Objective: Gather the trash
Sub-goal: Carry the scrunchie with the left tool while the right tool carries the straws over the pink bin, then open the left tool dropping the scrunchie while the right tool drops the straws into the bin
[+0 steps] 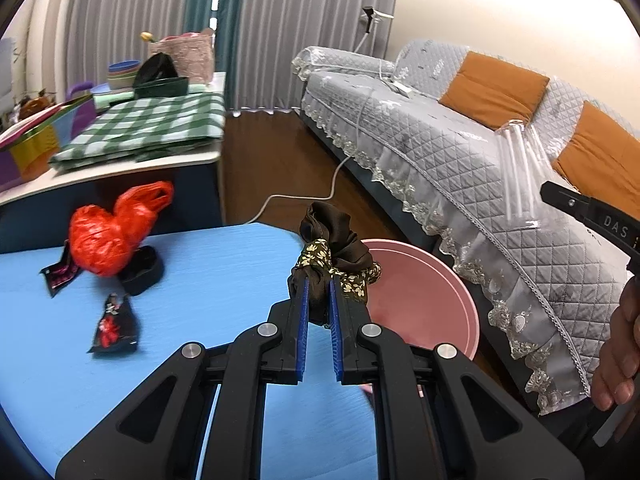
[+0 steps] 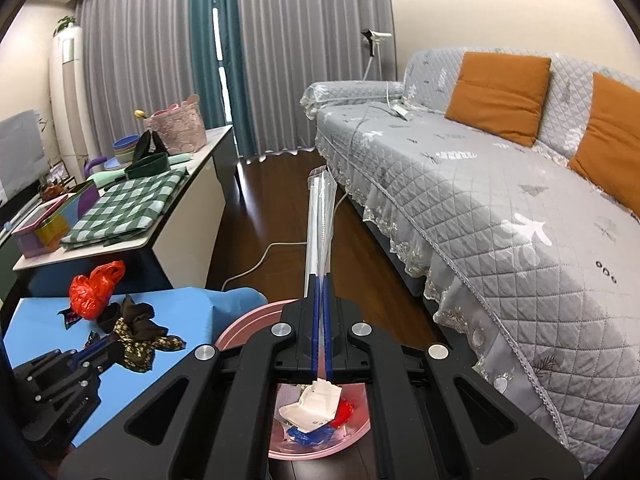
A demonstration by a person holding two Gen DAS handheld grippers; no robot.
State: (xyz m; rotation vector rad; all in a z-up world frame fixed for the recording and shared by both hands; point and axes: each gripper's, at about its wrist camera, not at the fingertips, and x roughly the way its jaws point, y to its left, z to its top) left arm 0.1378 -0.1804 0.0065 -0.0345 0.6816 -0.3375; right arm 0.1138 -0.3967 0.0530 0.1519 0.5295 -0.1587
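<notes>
My left gripper (image 1: 318,284) is shut on a dark brown and floral cloth scrap (image 1: 334,248), held above the right edge of the blue table (image 1: 180,320), beside the pink bin (image 1: 424,300). In the right wrist view the same cloth scrap (image 2: 138,334) hangs from the left gripper (image 2: 106,346) over the blue table (image 2: 176,320). My right gripper (image 2: 320,280) is shut on a clear plastic wrapper (image 2: 320,216) that stands upright above the pink bin (image 2: 248,322). The bin holds white, red and blue scraps (image 2: 320,412). The clear wrapper (image 1: 520,168) also shows at right in the left view.
A red plastic bag (image 1: 108,228), a black cup (image 1: 142,270) and two dark snack wrappers (image 1: 116,324) lie on the blue table. A grey quilted sofa (image 2: 480,184) with orange cushions runs along the right. A side table with a green checked cloth (image 1: 148,128) stands behind. A white cable (image 1: 296,196) crosses the wooden floor.
</notes>
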